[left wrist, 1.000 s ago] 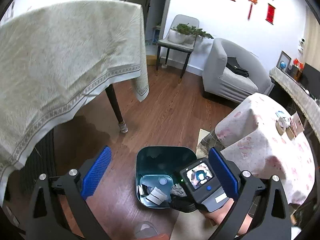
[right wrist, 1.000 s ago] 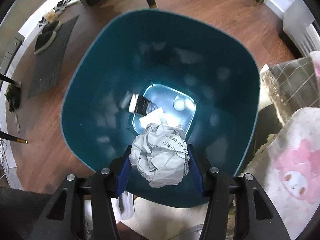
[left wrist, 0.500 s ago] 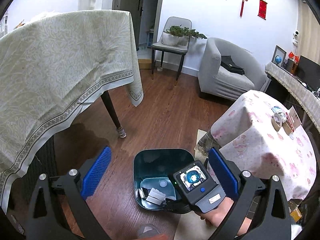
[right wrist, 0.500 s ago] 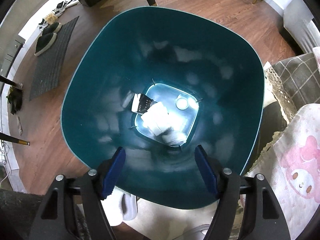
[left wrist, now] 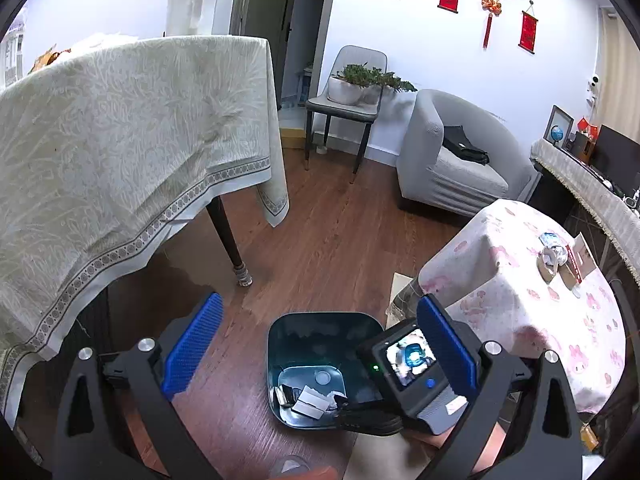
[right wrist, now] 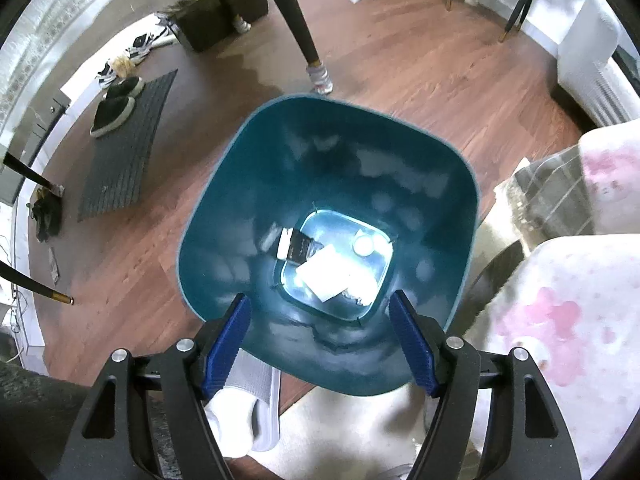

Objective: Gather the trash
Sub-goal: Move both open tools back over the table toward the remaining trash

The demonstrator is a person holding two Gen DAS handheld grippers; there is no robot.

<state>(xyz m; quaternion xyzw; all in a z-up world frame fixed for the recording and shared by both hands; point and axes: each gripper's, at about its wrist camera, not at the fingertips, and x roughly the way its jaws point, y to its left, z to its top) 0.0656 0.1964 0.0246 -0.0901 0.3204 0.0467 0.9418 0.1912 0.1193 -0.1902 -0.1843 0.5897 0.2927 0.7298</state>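
Bin (right wrist: 256, 184) below R gripper (right wrist: 326, 344), jaws apart, empty.

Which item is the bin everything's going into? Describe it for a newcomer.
On the wood floor between the big draped table and the pink-print table stands the teal bin. It is open-topped, squarish with rounded corners, with paper scraps at its bottom.

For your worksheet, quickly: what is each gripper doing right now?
Left gripper: open, holding nothing.
Right gripper: open, empty, above the bin.
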